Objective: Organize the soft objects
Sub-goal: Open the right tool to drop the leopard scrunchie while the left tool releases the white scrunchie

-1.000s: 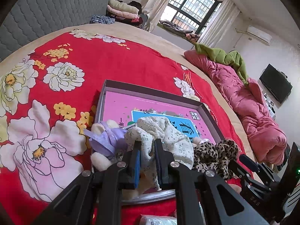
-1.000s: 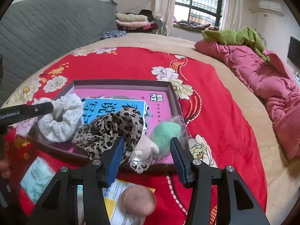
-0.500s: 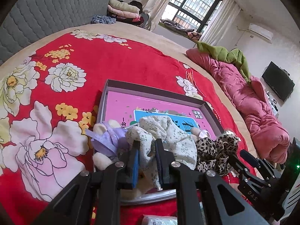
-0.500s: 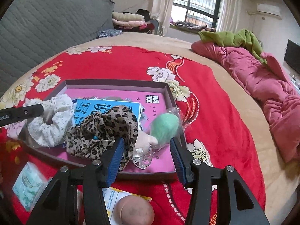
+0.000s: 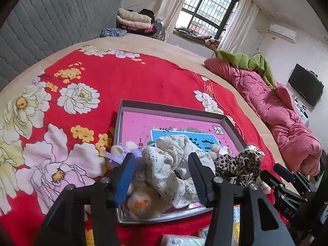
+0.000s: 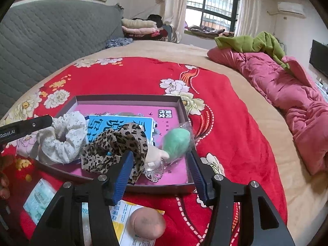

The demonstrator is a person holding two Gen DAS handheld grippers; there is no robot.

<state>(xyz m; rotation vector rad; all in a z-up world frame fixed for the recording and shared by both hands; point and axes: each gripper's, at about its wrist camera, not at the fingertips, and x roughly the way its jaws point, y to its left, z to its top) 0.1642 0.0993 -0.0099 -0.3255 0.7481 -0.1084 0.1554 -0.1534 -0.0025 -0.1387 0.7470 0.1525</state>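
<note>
A shallow tray with dark walls and a pink printed floor is being seen lying on a red flowered blanket, at the centre of both views. The soft items are gathered at its near end; the far half of the floor is showing only the pink print and a blue label.

In the left wrist view, a cream flowered scrunchie is lying in the tray at lower centre, between the two fingers of the left gripper. The jaws of this gripper are opening, and the pads are standing apart from the fabric on both sides. A lilac plush toy is resting at the tray's near left corner, just beside the scrunchie, with a cream plush piece below it against the near wall. A leopard-print scrunchie is lying to the right of the cream one.

In the right wrist view, the leopard-print scrunchie is occupying the middle of the tray, with the cream scrunchie to its left. A green fluffy ball in a clear wrapper is lying at the tray's near right corner, touching a small pale plush piece. The right gripper is being held over the tray's near wall; its jaws are opening and nothing is being clamped between them.

Outside the tray, at the bottom of the frame, a pinkish round sponge is resting on a white and yellow packet, and a pale green tissue pack is lying at lower left.
</note>
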